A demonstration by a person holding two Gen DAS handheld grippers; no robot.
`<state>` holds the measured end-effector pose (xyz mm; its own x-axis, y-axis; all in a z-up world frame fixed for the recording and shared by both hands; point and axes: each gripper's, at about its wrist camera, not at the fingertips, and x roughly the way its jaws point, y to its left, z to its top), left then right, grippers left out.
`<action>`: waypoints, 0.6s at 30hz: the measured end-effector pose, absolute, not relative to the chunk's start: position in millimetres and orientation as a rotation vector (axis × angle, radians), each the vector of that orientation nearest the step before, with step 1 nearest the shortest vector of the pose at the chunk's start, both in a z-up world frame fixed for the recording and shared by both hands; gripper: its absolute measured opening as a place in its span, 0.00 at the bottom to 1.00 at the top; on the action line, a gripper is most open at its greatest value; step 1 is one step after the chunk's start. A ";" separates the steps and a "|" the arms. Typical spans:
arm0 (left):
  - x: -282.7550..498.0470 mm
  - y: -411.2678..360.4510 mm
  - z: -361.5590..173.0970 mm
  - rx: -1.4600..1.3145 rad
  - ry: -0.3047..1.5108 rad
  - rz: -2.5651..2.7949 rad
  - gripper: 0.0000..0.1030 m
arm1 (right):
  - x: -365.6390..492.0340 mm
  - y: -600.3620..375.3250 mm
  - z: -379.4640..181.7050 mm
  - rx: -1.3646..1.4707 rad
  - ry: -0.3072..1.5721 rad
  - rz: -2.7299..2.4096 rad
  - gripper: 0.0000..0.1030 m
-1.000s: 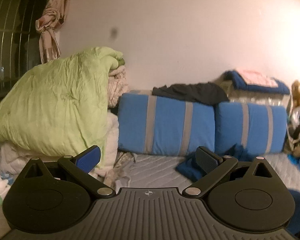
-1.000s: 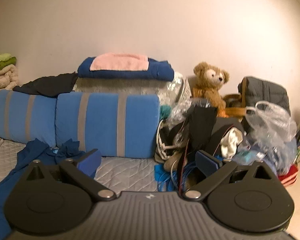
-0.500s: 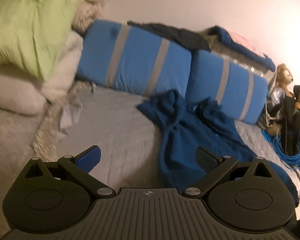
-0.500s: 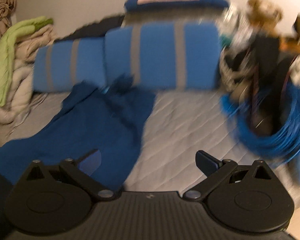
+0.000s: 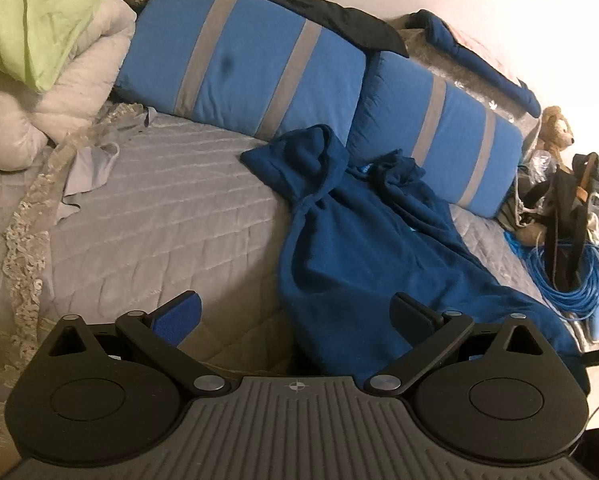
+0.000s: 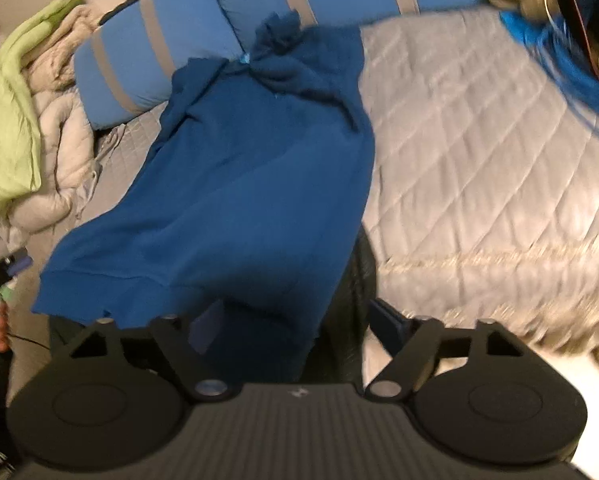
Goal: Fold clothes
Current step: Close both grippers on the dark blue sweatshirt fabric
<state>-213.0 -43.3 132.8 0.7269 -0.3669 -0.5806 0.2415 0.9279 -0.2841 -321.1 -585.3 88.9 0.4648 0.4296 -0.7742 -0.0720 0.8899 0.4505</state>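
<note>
Blue garment [image 5: 363,240] shows no readable label.

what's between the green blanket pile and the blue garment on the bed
In the left wrist view, a bare stretch of grey quilted bedspread separates the green blanket pile from the blue garment; only a small pale cloth lies near the pile.

Bed with grey quilted cover [image 5: 171,216] [image 6: 479,140], carrying a dark blue garment [image 5: 359,248] [image 6: 235,184] lying spread lengthwise, its top resting against two blue grey-striped cushions [image 5: 259,64] [image 6: 147,44]; blue cable coil [image 5: 559,280] sitting near the edge.
</note>
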 end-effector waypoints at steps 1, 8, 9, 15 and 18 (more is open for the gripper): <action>-212.9 -44.3 132.3 -0.196 0.680 -0.338 0.99 | -320.4 -584.3 87.4 0.394 1.056 0.298 0.74; -212.5 -47.0 130.2 -0.237 0.676 -0.324 0.99 | -322.7 -564.7 97.1 0.397 1.067 0.211 0.39; -211.9 -47.6 129.9 -0.237 0.679 -0.327 0.99 | -323.5 -561.9 99.7 0.382 1.062 0.199 0.34; -213.6 -48.1 128.4 -0.249 0.688 -0.349 0.99 | -331.8 -567.9 115.2 0.381 0.993 0.169 0.09; -214.0 -45.0 124.3 -0.280 0.702 -0.352 0.99 | -332.7 -579.6 112.4 0.432 0.985 0.157 0.08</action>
